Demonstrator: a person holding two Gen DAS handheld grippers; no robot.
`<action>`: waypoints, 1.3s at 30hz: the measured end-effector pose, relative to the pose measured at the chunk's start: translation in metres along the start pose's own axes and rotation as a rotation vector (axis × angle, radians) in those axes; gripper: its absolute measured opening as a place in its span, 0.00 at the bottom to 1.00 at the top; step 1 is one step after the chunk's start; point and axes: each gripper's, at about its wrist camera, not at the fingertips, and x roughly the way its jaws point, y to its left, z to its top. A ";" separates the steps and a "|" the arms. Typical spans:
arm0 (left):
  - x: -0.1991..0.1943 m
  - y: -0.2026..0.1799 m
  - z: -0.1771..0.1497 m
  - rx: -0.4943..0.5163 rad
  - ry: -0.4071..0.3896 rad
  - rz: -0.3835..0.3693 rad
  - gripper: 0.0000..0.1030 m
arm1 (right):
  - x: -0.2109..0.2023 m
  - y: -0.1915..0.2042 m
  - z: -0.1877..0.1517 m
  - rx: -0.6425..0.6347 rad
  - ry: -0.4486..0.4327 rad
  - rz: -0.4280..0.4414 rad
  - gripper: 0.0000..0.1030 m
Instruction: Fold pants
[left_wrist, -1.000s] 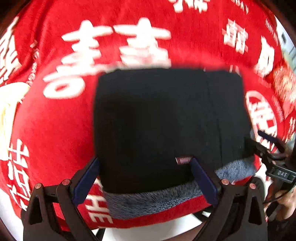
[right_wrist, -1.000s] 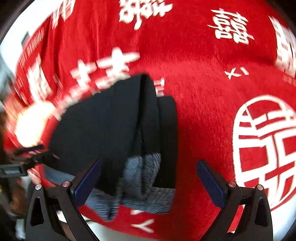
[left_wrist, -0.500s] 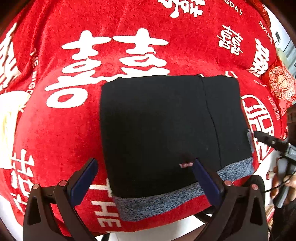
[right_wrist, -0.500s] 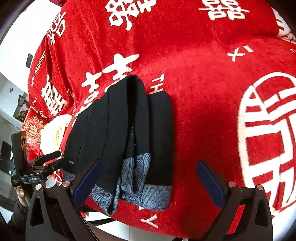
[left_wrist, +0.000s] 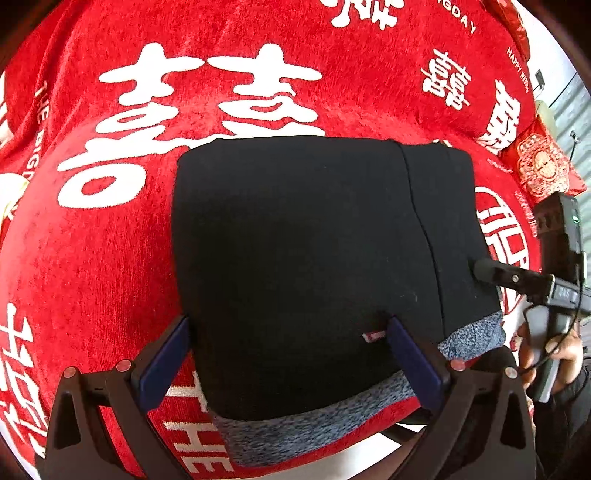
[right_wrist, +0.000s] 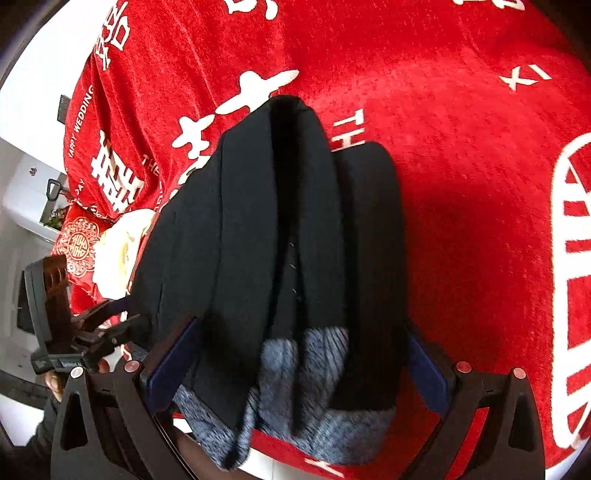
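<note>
- The black pants (left_wrist: 314, 258) lie folded into a thick, near-square bundle on the red cloth (left_wrist: 110, 258) with white characters that covers the surface, close to its near edge.
- The grey fleece lining (left_wrist: 314, 432) shows along the near edge of the bundle and hangs a little over the lip of the surface.
- Your left tool (left_wrist: 291, 358) hovers over the near edge of the bundle with its blue pads wide apart and nothing between them.
- Your right tool (right_wrist: 295, 365) faces the open end of the bundle, where the stacked layers and the fleece (right_wrist: 306, 369) show; its pads also stand apart, straddling that end without pinching it.
- In the left view, the tip of the right tool sits at the right edge of the bundle; whether it touches the cloth there I cannot tell.
- Judgement: the folding itself looks done, and you are at the tidying stage, squaring the bundle.
- The layers at the open end look uneven, with one black flap (right_wrist: 373, 258) lying slightly apart from the main stack.
- The next move probably calls for nudging that flap in against the stack and smoothing the top, or simply drawing both tools clear.
- Take care near the edge: a push toward yourself could slide the bundle off, and soft fleece springs open if you press unevenly.
</note>
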 end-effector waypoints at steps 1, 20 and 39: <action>-0.001 0.004 -0.001 -0.007 0.000 -0.017 1.00 | 0.001 0.002 0.002 -0.001 0.007 0.010 1.00; 0.027 0.017 0.013 -0.130 0.026 -0.165 1.00 | 0.015 0.011 0.002 -0.123 -0.018 -0.021 1.00; 0.023 0.008 0.012 -0.144 -0.044 -0.101 0.89 | 0.022 0.034 0.007 -0.102 0.021 -0.150 0.94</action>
